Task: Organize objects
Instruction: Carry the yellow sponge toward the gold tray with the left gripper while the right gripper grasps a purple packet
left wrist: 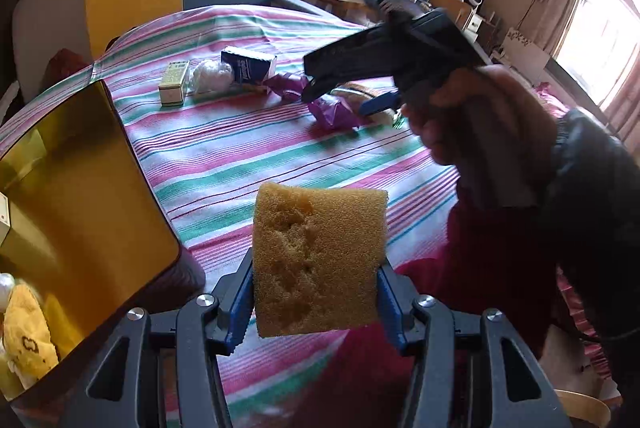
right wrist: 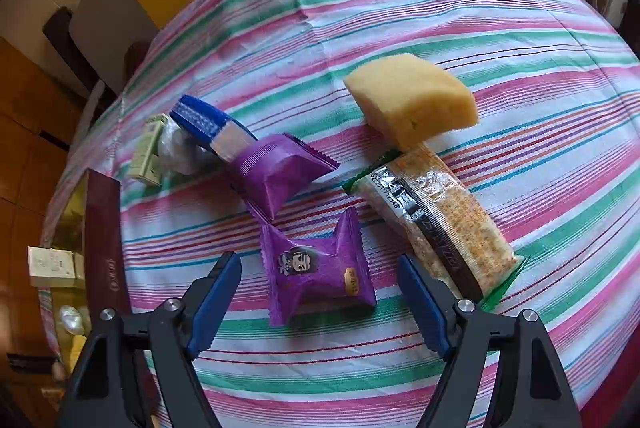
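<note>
Striped cloth in pink, green and white is covering the round bench [right wrist: 440,28], and the left gripper [left wrist: 316,304] is carrying a yellow sponge [left wrist: 318,260] above it, jaws clenched on the sponge's two sides, just beside a gold-lined box [left wrist: 80,188] at the bench's left edge. The right gripper [right wrist: 320,302] is hovering with jaws released, straddling a purple snack packet [right wrist: 316,276] without pressing on it. A second purple packet [right wrist: 280,176], a clear-wrapped cereal bar [right wrist: 436,224] and another sponge [right wrist: 412,100] are lying close by. For a clean pick, the right jaws are best lowered squarely over the packet's puffed middle, closing gently so the slippery film is not sliding out, and clear of the bar's wrapper at the right finger. The box's contents are mostly cut off, and the far small cartons' labels are too small to read.
</note>
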Demonstrator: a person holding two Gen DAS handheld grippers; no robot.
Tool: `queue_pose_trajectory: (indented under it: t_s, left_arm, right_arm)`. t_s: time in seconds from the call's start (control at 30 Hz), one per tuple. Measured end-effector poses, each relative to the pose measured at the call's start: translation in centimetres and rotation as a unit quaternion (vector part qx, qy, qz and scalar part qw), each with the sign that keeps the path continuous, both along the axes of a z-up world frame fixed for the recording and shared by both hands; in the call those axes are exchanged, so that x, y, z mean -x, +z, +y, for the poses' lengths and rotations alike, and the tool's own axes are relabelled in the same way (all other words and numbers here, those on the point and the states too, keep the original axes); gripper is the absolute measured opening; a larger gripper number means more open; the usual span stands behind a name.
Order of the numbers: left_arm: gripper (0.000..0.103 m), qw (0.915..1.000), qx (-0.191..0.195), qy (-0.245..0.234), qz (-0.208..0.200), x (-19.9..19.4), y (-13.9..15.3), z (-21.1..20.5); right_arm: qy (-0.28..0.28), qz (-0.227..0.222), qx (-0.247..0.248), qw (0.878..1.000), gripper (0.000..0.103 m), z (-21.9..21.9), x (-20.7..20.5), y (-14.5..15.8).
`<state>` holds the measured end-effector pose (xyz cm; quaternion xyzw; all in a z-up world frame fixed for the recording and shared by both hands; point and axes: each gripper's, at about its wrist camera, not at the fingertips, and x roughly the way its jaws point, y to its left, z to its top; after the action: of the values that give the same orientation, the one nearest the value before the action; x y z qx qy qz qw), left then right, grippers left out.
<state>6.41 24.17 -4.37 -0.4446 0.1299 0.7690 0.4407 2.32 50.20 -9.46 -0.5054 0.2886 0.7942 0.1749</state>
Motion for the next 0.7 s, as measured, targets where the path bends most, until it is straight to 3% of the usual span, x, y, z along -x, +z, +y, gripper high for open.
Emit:
queue_pose_trajectory:
  t_s: [0.13, 0.2, 0.23, 0.27, 0.7]
  left_arm:
    - [0.054, 0.9998, -0.018, 0.009, -0.004, 0.3, 0.8, -1.1]
    - [0.054, 0.9995, -0.026, 0.016, -0.005, 0.6, 1.2, -1.7]
    - [0.054, 0.9993, -0.03, 0.02, -0.006, 0.7, 1.4, -2.0]
    - [0.054, 0.9992, -0.033, 0.024, -0.006, 0.9, 1.5, -2.3]
    - [0.054, 0.9932, -0.055, 0.102, -0.011, 3.9, 3.1, -7.0]
  right_arm:
    - [0.014, -0.018, -0.024, 0.999, 0.08, -0.5, 0.9, -0.3]
    - [0.036, -0.031, -0.045, 0.998, 0.054, -1.0, 1.3, -0.5]
    - [0.047, -0.039, -0.063, 0.996, 0.045, -1.4, 1.5, -0.5]
    - [0.053, -0.042, -0.073, 0.995, 0.043, -1.7, 1.6, -0.5]
    - [0.054, -0.045, -0.074, 0.995, 0.043, -1.1, 1.3, -0.5]
